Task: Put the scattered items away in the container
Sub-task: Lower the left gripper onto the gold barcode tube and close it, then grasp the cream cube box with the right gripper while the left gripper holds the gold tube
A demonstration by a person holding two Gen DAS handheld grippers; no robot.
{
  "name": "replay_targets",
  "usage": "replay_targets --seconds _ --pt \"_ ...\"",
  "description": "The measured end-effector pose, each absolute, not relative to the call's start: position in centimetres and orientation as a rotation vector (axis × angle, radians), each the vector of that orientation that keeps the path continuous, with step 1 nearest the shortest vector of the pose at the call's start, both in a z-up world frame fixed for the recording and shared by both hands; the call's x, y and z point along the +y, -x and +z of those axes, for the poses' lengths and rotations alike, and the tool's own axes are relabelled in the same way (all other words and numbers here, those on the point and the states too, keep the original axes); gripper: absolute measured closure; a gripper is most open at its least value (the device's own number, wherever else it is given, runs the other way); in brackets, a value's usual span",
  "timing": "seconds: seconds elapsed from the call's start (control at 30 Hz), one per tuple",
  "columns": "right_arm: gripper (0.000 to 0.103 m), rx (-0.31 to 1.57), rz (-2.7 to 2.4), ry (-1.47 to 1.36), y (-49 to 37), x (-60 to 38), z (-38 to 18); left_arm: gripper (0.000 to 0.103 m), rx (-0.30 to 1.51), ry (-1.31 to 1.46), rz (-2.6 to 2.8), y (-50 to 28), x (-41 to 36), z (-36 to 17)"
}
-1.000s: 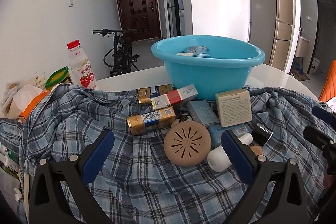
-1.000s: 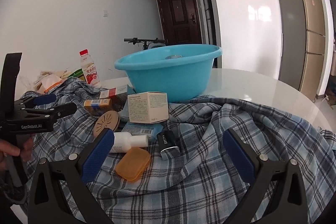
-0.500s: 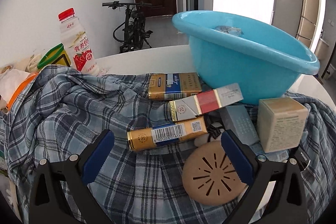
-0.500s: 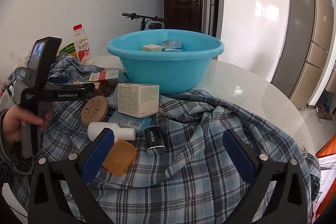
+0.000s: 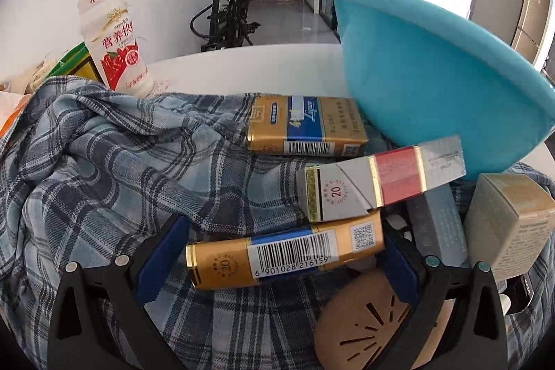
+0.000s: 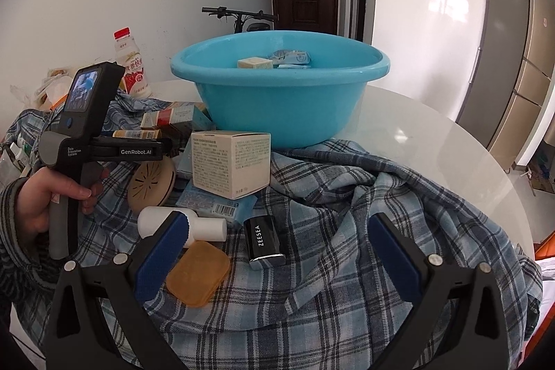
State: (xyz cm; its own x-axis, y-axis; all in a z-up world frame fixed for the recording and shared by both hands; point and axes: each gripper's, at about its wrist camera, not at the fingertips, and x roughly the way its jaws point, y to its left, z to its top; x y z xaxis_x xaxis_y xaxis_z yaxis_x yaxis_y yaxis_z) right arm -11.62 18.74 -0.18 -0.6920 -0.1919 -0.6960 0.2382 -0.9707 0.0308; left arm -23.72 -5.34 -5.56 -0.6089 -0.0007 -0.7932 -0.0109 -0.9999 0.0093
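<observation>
A blue basin [image 6: 277, 92] stands on the table and holds a few small packs; it also shows in the left wrist view [image 5: 433, 85]. My left gripper [image 5: 277, 262] is open, its pads on either side of a gold and blue carton [image 5: 284, 252] lying on the plaid shirt [image 5: 104, 169]. A red and silver carton [image 5: 378, 179] and another gold carton [image 5: 305, 127] lie just beyond. My right gripper [image 6: 274, 259] is open and empty above the shirt [image 6: 347, 248], near a black ZEESEA case [image 6: 263, 241], an orange soap [image 6: 197, 273] and a white bottle [image 6: 180, 226].
A cream box [image 6: 230, 162], a brown perforated disc [image 6: 151, 182] and a light blue pack [image 6: 215, 203] lie by the basin. A red-capped milk bottle [image 5: 111, 33] stands at the back left. The white round table [image 6: 433, 144] curves off to the right.
My left gripper has moved forward and down until its open pads flank the gold and blue carton. My right gripper has drawn back and risen slightly.
</observation>
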Motion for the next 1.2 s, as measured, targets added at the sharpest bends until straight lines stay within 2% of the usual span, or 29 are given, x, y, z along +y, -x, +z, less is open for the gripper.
replay_targets --seconds 0.03,0.23,0.37,0.8,1.1,1.2 --pt "0.0 0.089 -2.691 -1.105 11.7 18.8 -0.4 0.015 0.033 1.364 2.811 23.6 -5.3 -5.4" --pt "0.0 0.07 -2.678 -1.137 11.7 19.0 -0.9 0.015 0.16 1.349 2.771 22.1 -5.0 -4.4" --pt "0.0 0.092 -2.671 -1.134 11.3 18.7 -0.6 0.015 0.12 1.335 2.755 20.7 -5.9 -2.7" --pt "0.0 0.074 -2.606 -1.131 10.1 17.6 0.6 0.015 0.167 1.255 2.79 13.6 -7.0 0.7" --pt "0.0 0.13 -2.559 -1.135 11.9 15.8 0.5 0.015 0.186 1.248 2.72 11.3 -6.2 0.6" --pt "0.0 0.094 -2.523 -1.17 13.4 15.7 0.4 0.015 0.209 1.243 2.687 10.7 -5.3 0.3"
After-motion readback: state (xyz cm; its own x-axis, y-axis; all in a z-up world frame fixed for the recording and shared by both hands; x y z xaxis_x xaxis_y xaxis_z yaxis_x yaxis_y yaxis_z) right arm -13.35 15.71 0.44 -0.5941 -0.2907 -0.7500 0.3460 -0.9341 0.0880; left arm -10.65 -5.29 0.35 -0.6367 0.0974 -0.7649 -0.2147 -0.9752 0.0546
